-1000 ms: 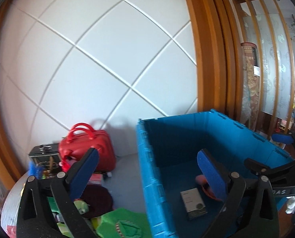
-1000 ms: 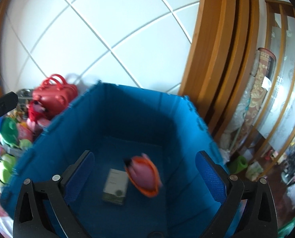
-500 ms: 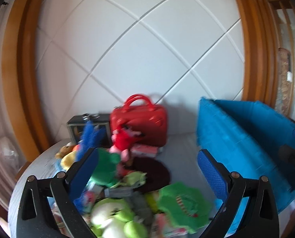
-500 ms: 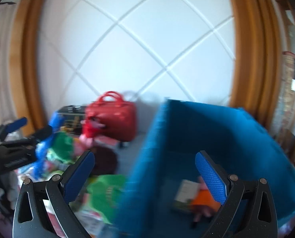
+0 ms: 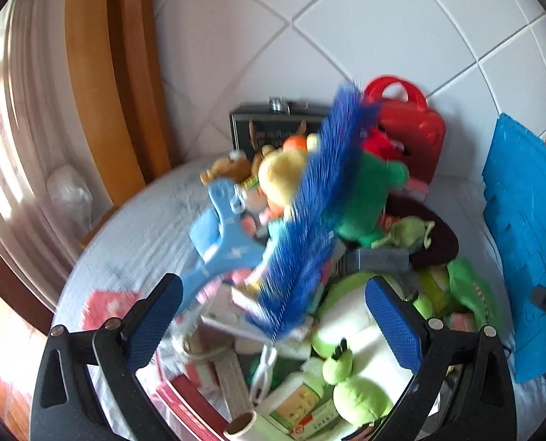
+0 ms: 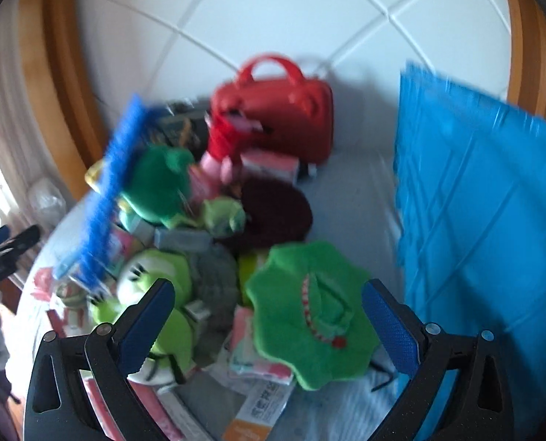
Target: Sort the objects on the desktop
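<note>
A pile of toys and boxes lies on a round grey table (image 5: 133, 235). A blue brush (image 5: 309, 217) with a light-blue handle leans on top of the pile; it also shows blurred in the right wrist view (image 6: 107, 198). My left gripper (image 5: 273, 323) is open and empty, just above the pile near the brush and a green-and-white plush (image 5: 350, 330). My right gripper (image 6: 267, 321) is open and empty above a green scalloped plush (image 6: 309, 316). The blue crate (image 6: 486, 213) stands at the right; its wall also shows in the left wrist view (image 5: 526, 228).
A red toy suitcase (image 5: 416, 128) and a dark box (image 5: 269, 128) stand against the white tiled wall. A dark maroon round pad (image 6: 273, 213) lies mid-table. Wooden frames flank the wall. The left gripper's tip shows at the left edge of the right wrist view (image 6: 8, 246).
Both grippers have swung left, away from the crate's inside, to over the toy pile. The left gripper has come close to the blue brush. Both stay open.
</note>
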The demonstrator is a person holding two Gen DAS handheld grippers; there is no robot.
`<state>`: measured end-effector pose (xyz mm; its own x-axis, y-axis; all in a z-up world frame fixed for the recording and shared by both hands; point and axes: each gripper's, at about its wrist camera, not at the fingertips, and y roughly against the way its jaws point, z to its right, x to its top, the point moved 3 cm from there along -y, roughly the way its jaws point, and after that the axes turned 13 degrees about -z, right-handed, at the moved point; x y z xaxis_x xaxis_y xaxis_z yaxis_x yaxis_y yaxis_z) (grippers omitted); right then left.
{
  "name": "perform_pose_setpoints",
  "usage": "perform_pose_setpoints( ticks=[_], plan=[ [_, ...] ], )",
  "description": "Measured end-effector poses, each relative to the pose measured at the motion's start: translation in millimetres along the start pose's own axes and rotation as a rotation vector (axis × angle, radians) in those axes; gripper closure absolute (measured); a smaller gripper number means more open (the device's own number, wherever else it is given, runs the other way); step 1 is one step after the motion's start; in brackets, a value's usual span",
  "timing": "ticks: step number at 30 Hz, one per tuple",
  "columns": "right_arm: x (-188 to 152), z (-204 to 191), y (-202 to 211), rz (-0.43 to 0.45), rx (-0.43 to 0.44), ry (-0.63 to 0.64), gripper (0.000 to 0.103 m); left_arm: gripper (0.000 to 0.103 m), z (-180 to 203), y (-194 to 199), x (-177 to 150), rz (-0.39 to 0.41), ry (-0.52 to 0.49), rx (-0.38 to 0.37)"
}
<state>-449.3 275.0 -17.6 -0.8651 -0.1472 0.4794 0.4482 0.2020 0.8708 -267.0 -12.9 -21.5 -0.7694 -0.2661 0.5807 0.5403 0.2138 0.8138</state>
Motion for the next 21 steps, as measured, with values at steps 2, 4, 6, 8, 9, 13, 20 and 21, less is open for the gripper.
perform_pose_setpoints(
  ticks=[2, 4, 6, 8, 9, 13, 20, 21],
  plan=[
    [-4, 7, -23, -0.051, -0.009, -0.020, 0.000, 0.002, 7, -16, -9, -0.052, -0.011, -0.026],
    [-7, 12, -45, -0.099, -0.024, -0.026, 0.000, 0.002, 17, -33, -16, -0.102, -0.029, -0.045],
    [-10, 16, -61, -0.138, -0.025, -0.025, 0.000, 0.002, 27, -45, -23, -0.146, -0.042, -0.062],
    [-12, 19, -74, -0.171, -0.030, -0.021, 0.000, 0.002, 36, -56, -28, -0.181, -0.055, -0.070],
    [-13, 20, -79, -0.183, -0.030, -0.021, 0.000, 0.002, 38, -59, -31, -0.194, -0.061, -0.066],
    [-12, 27, -100, -0.229, -0.020, -0.036, 0.000, 0.002, 34, -72, -33, -0.231, -0.048, -0.040],
    [-7, 30, -129, -0.293, 0.011, -0.042, 0.000, 0.002, -20, -75, -5, -0.177, 0.042, 0.052],
    [-6, 30, -133, -0.298, 0.019, -0.048, 0.000, 0.002, -28, -78, -1, -0.172, 0.049, 0.070]
  ],
)
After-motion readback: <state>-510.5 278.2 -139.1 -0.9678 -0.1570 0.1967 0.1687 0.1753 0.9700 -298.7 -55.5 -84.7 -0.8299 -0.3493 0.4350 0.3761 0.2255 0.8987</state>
